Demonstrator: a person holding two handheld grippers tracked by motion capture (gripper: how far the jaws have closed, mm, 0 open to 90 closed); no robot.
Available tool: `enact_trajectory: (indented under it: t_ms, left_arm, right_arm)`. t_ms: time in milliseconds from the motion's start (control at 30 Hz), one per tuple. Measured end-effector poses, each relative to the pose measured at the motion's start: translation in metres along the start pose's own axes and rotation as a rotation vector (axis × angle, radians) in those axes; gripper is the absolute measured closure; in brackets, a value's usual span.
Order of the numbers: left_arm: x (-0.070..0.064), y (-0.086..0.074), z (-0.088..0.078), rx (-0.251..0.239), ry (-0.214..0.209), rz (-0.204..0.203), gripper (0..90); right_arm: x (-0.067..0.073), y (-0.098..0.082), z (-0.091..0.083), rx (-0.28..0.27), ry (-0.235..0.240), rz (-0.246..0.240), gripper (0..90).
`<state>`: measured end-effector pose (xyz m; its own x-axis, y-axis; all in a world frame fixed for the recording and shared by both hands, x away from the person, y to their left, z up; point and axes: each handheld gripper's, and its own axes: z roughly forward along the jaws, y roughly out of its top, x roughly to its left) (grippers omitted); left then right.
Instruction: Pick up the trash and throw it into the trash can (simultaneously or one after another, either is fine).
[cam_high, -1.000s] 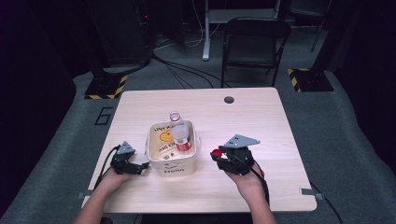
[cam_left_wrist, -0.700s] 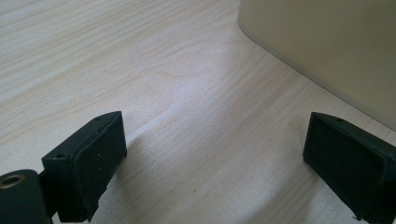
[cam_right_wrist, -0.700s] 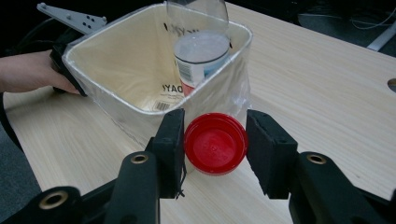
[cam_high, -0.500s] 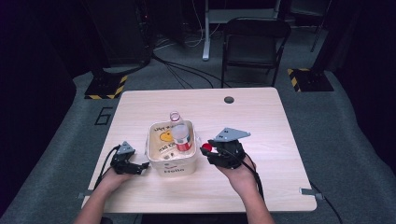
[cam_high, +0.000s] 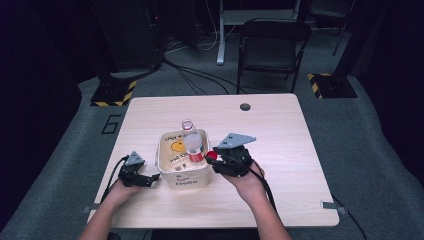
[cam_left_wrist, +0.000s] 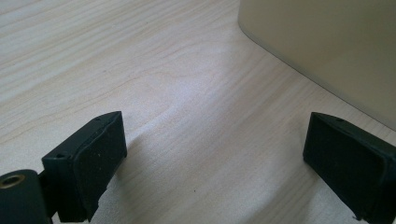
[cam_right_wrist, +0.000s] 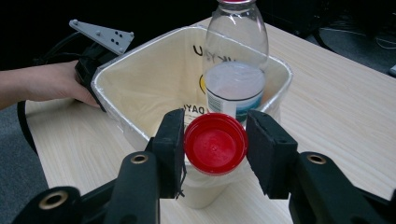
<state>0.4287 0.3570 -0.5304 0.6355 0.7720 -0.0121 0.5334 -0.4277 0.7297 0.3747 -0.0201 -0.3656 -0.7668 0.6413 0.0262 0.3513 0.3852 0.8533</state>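
My right gripper (cam_right_wrist: 215, 140) has its jaws squeezed onto a thing with a round red cap (cam_right_wrist: 215, 143), one pad on each side of it. Below the cap I see a bit of pale see-through body, so it looks like a small bottle or jar, but I cannot tell which. I hold it just at the near edge of the cream tub (cam_right_wrist: 140, 79), about level with its rim. From the high view the red cap (cam_high: 212, 155) sits right beside the tub (cam_high: 182, 181) on its right side. Inside the tub stands a clear plastic bottle (cam_right_wrist: 236, 70) with a label, and its open top pokes up above the rim. My left gripper (cam_high: 142, 178) rests low on the table (cam_high: 280, 130), just left of the tub. Its jaws are wide open with nothing between them, only bare wood, and the tub wall (cam_left_wrist: 327, 42) is close ahead on the right.
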Motion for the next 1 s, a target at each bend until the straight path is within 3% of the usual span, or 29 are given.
enact_trajectory:
  t_ms: [467, 1000]
  left_arm:
    - [0.000, 0.000, 0.000, -0.001, 0.000, 0.000, 5.9]
    - [0.000, 0.000, 0.000, -0.001, 0.000, 0.000, 5.9]
  right_arm:
    - [0.011, 0.010, 0.024, 0.026, 0.020, -0.056, 57.6]
    - [0.017, 0.011, 0.045, 0.061, 0.014, -0.079, 57.5]
